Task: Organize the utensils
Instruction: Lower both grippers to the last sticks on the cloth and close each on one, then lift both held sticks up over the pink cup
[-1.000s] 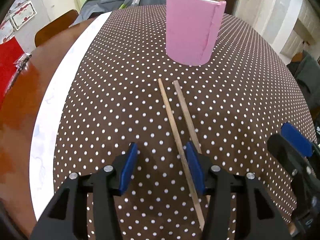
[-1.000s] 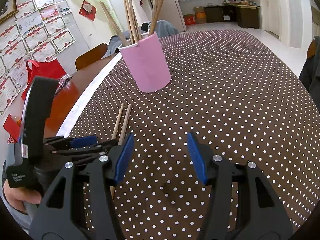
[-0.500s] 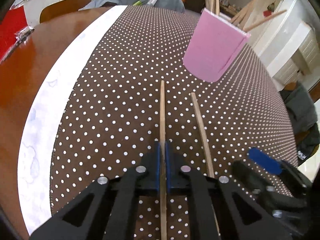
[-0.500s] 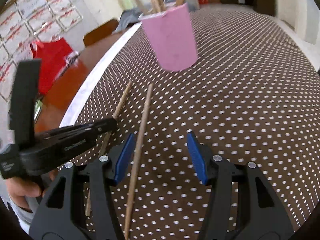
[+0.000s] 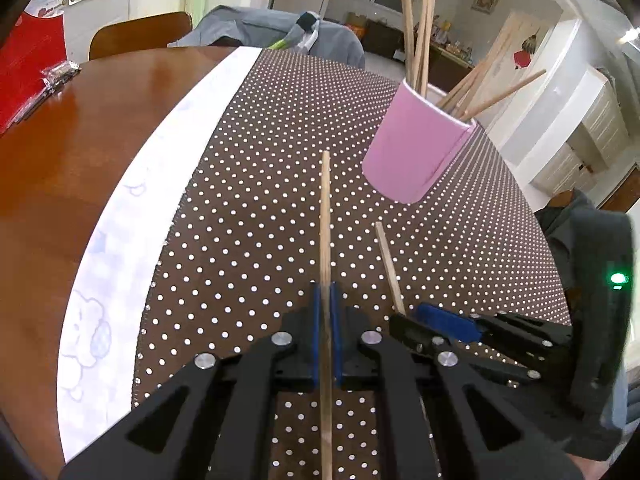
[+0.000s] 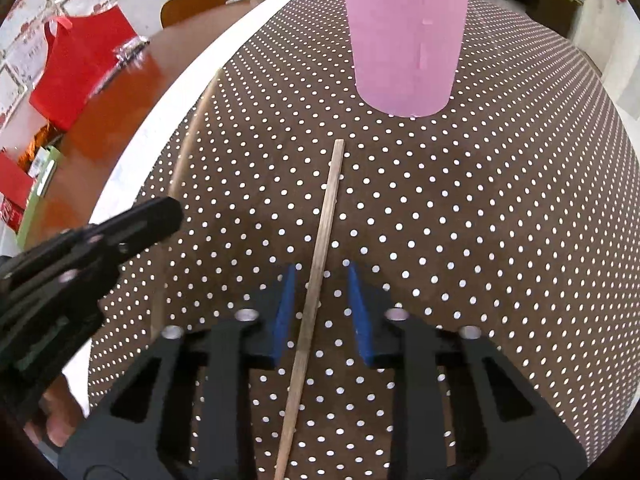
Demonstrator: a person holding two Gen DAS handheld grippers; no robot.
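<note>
My left gripper (image 5: 326,292) is shut on a wooden chopstick (image 5: 325,216) and holds it above the dotted tablecloth, pointing forward. My right gripper (image 6: 322,280) is open, its blue pads on either side of a second chopstick (image 6: 326,216) that lies on the cloth. A pink holder (image 5: 418,148) with several chopsticks in it stands ahead; it also shows in the right wrist view (image 6: 406,36). In the right wrist view the left gripper (image 6: 132,228) and its blurred held chopstick (image 6: 188,144) are at the left. In the left wrist view the right gripper (image 5: 448,326) is beside the lying chopstick (image 5: 388,264).
The brown dotted cloth (image 5: 248,200) has a white border (image 5: 132,208) over a wooden table (image 5: 60,152). A red bag (image 6: 76,68) and small items lie at the table's left. A chair (image 5: 136,36) and grey clothing (image 5: 276,28) are at the far side.
My left gripper lifted its chopstick off the cloth. My right gripper moved over the other chopstick so that it lies between the narrowed jaws.
</note>
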